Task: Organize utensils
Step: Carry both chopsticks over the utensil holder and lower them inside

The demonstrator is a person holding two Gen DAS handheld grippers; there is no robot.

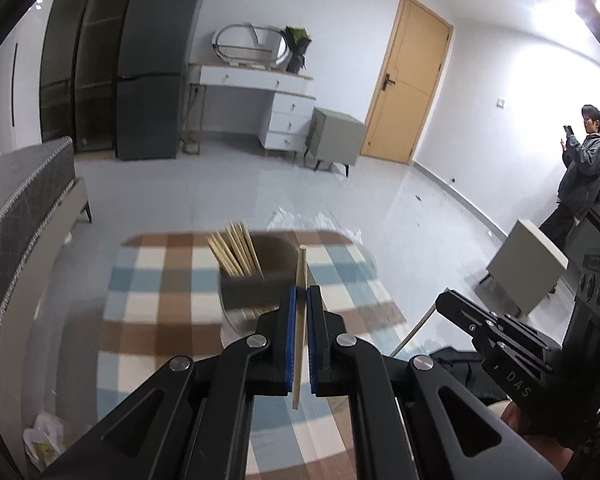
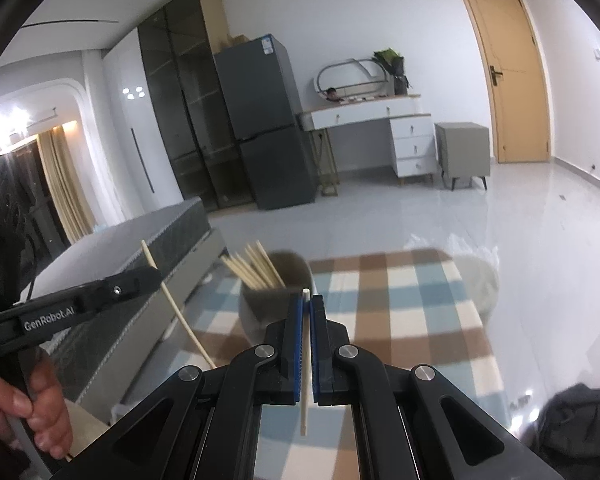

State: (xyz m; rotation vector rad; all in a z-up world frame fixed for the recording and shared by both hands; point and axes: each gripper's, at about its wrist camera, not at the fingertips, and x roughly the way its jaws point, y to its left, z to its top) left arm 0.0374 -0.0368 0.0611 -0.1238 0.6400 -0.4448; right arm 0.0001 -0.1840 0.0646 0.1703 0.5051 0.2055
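1. Left gripper (image 1: 302,294): jaws closed on one wooden chopstick (image 1: 299,320), held upright near mid-length, just beside the holder (image 1: 256,280).
2. Holder stands on the checked counter (image 1: 152,312) with a bundle of chopsticks (image 1: 236,254) inside.
3. Right gripper (image 2: 308,304): jaws pinch a pale chopstick (image 2: 305,364) similarly; light, stiff, liable to pivot.

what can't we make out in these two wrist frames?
- Holder base: hidden behind the left hand-held gripper in the left wrist view; blurred in both views.
- Chopstick bundle: lower ends sit inside the holder; count unreadable.
- Left chopstick: its middle is covered by the blue pads.
- Right chopstick in the right hand-held gripper: likewise partly covered by the pads.
- Table near edge: hidden behind the gripper body in both views.
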